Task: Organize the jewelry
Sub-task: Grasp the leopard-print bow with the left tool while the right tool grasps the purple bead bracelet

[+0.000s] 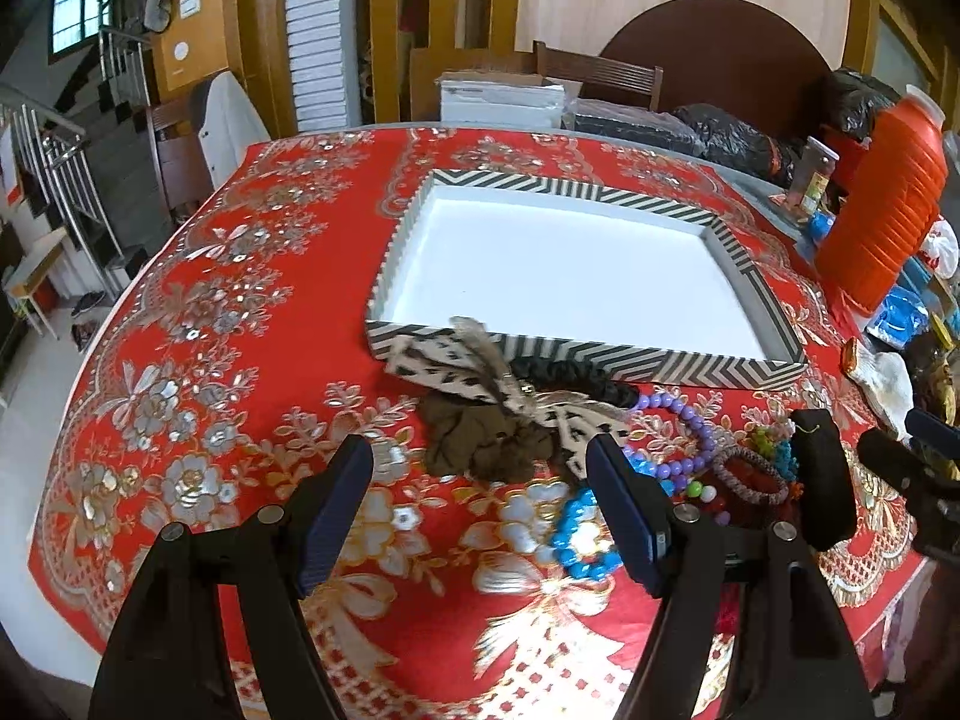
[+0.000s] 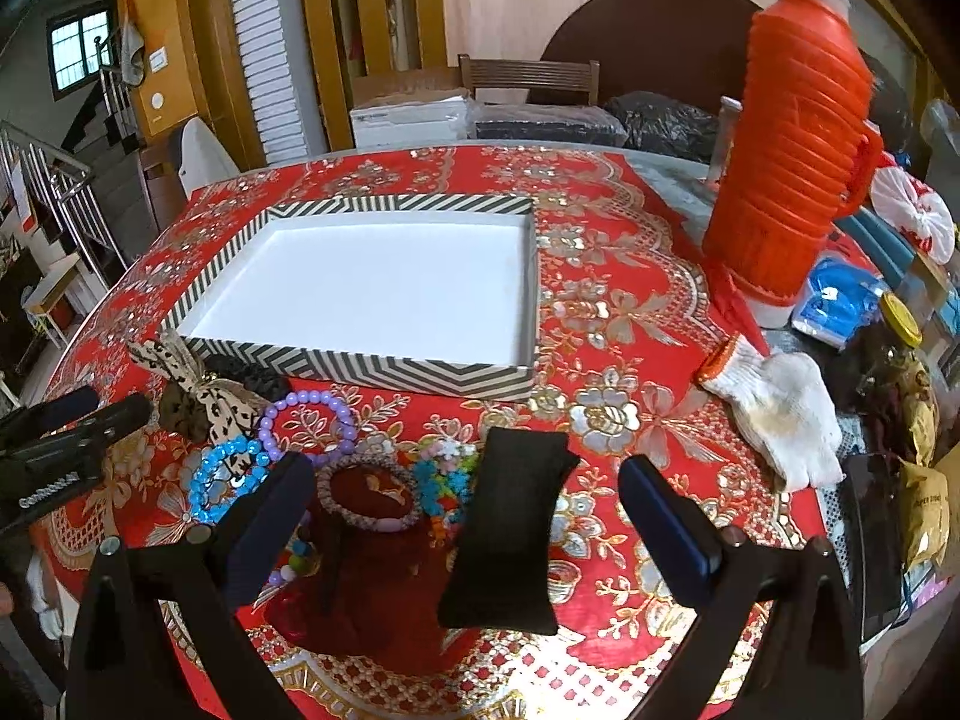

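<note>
Both pairs of tongs stand wide apart and hold nothing. Left tongs (image 1: 480, 468) hover over the near part of the table (image 1: 198, 324), which wears a red cloth with silver and gold flowers; right tongs (image 2: 465, 492) hover over the same cloth further toward the right edge.

Between the fingers of the right tongs lies a black pouch (image 2: 504, 531), long and flat, its far end pointing toward the tray. Just left of it, a dark red pouch (image 2: 372, 576) carries a pinkish beaded bracelet (image 2: 367, 495) on top. Touching that bracelet on its right is a teal and green bead cluster (image 2: 441, 483). Further left lie a blue bead bracelet (image 2: 222, 477) and, just beyond it, a purple bead bracelet (image 2: 306, 423), the two overlapping at one edge.

Ahead of the left tongs sits a brown scrunchie (image 1: 474, 441), with a cream bow with black spots (image 1: 456, 369) draped over it and leaning on the tray's near wall. A black scrunchie (image 1: 570, 381) lies against that same wall.

All the jewelry lies on the cloth near the front edge of the table, outside the zigzag-striped tray (image 1: 660, 363), whose white floor is bare.

An orange thermos (image 2: 786, 150) stands near the table's right edge, a white work glove (image 2: 774, 408) lying in front of it.
</note>
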The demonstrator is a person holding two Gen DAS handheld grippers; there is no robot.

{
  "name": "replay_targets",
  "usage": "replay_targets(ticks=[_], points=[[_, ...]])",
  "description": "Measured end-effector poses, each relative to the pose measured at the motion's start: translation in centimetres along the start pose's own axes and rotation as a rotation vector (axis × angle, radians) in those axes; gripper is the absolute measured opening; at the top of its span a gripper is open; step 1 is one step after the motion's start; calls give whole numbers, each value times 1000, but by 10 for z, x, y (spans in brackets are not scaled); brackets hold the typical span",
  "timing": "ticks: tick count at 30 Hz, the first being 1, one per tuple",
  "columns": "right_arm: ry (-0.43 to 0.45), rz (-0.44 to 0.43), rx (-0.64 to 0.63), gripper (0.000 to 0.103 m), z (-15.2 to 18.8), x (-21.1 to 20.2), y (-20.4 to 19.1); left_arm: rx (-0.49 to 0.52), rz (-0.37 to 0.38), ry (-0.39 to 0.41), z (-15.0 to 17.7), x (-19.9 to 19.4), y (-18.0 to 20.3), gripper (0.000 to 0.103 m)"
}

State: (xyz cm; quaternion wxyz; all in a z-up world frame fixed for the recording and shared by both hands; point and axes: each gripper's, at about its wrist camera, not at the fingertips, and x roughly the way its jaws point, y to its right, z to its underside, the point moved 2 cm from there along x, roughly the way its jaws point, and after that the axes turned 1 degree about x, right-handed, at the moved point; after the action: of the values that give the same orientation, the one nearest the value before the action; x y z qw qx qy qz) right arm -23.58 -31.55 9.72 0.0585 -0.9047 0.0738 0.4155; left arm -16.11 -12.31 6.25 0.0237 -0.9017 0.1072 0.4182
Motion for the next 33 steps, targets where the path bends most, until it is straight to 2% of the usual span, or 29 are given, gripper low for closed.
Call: replay_targets(ticks=[12,19,23,27,29,33], points=[[2,-44,-8,102,1,4,-3,-58,36,-48,8,6,-24,64],[-10,-82,-17,90,2,10,-7,-57,62,-76,2,22,-21,64],[-27,-105,-41,76,0,19,-13,-38,60,-85,1,33,-17,64],[-53,-141,-61,72,-5,36,-21,-39,57,-98,-1,45,-18,64],[-80,-168,-67,64,-9,49,-27,-31,57,-107,-1,52,-17,64],[-124,-188,-97,59,-14,69,-40,-16,53,-117,-3,62,-16,64]])
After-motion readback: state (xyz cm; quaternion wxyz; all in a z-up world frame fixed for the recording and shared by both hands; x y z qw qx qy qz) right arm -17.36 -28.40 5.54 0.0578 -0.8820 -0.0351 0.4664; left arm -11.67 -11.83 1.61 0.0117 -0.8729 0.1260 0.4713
